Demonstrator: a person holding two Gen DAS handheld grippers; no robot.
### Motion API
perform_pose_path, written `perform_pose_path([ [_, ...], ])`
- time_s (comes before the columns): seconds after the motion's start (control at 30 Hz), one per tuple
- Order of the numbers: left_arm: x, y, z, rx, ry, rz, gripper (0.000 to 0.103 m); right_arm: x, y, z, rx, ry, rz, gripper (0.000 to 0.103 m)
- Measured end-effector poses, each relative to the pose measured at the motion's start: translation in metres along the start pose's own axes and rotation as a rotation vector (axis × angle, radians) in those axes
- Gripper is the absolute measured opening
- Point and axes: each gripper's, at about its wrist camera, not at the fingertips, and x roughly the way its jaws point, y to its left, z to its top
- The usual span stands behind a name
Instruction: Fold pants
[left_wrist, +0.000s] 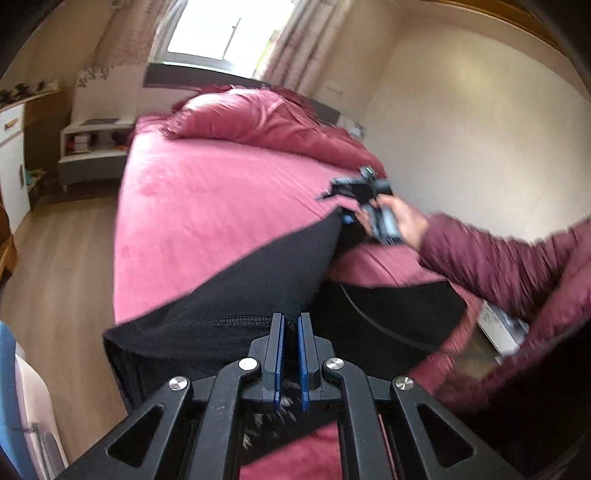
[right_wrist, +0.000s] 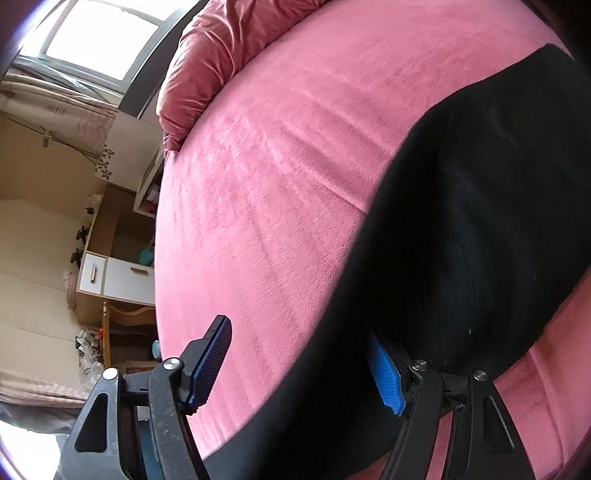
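- The bed (left_wrist: 207, 206) carries our black pants (left_wrist: 258, 280), which lie across its near end, one edge lifted and draping over the side; they may slide off.
- Our left gripper (left_wrist: 291, 325) is clamped on the hem; a thin bite could slip.
- Our right gripper (right_wrist: 299, 362) gapes wide over the cloth, gripping nothing, so that end may sag.
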Motion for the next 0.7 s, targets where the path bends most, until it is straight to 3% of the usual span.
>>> perform_pose_path([
  [0.03, -0.006, -0.009, -0.008, -0.006, 0.006, -0.008, 0.006, 0.001, 0.001, 0.001, -0.008, 0.001, -0.031, 0.071],
  [0.07, -0.004, -0.010, -0.014, -0.010, 0.015, -0.005, 0.006, 0.001, 0.001, 0.001, -0.021, -0.002, -0.065, 0.054],
  [0.1, -0.003, -0.011, -0.016, -0.015, 0.022, 0.010, 0.006, 0.001, 0.004, 0.001, -0.064, -0.007, -0.127, 0.018],
  [0.13, -0.002, -0.008, -0.016, -0.032, 0.024, 0.028, 0.006, 0.000, 0.005, 0.000, -0.096, -0.010, -0.181, 0.008],
  [0.2, 0.001, 0.001, -0.010, -0.059, 0.013, 0.066, 0.006, -0.005, 0.007, -0.002, -0.127, -0.016, -0.187, 0.008],
  [0.27, 0.007, 0.021, 0.006, -0.083, 0.002, 0.152, 0.006, -0.018, 0.008, -0.005, -0.159, -0.024, -0.164, 0.008],
  [0.4, 0.002, 0.058, 0.052, -0.133, -0.104, 0.278, 0.006, -0.050, 0.008, -0.009, -0.178, -0.050, -0.100, 0.008],
  [0.53, -0.004, 0.068, 0.093, -0.084, -0.164, 0.366, 0.006, -0.098, 0.014, -0.032, -0.252, -0.103, 0.017, 0.008],
  [0.63, -0.011, 0.062, 0.094, -0.042, -0.170, 0.404, 0.006, -0.131, 0.007, -0.064, -0.326, -0.110, 0.085, 0.008],
  [0.7, -0.018, 0.057, 0.076, -0.049, -0.159, 0.404, 0.006, -0.149, -0.006, -0.090, -0.351, -0.104, 0.122, 0.008],
])
